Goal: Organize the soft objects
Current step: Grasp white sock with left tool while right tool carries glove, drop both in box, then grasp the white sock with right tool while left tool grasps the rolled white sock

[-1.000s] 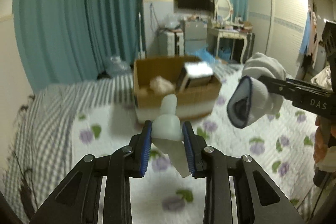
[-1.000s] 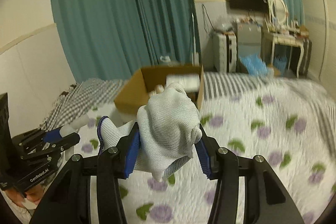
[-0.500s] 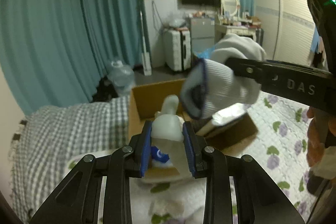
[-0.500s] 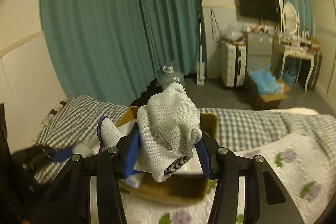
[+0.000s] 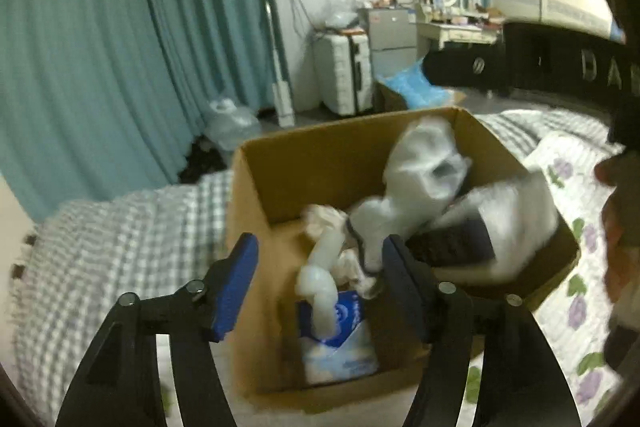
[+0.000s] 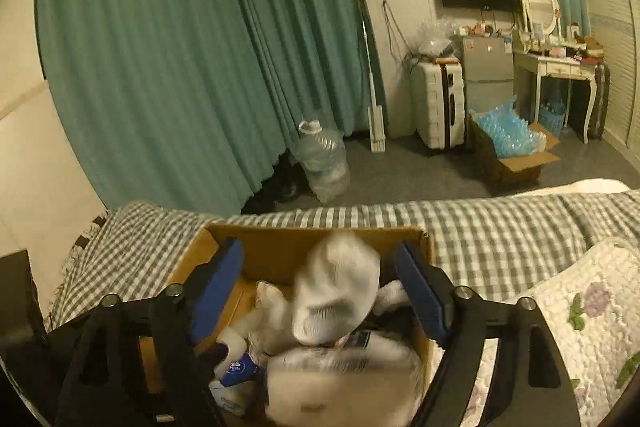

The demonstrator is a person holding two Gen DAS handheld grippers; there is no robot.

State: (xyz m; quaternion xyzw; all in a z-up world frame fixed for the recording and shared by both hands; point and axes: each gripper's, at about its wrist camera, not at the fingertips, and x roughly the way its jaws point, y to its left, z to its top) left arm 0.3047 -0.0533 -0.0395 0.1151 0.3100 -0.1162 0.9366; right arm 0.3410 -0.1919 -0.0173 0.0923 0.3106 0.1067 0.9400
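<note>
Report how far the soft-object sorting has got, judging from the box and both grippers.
Done: the white sock and the pale soft toy are in the cardboard box, on top of other items. In hand: nothing; the left gripper and right gripper are both open above the box. Left: no other loose soft items show on the bedspread in these views.

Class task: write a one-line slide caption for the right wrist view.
Open right gripper above the cardboard box on the bed, a white sock blurred between its fingers.
</note>
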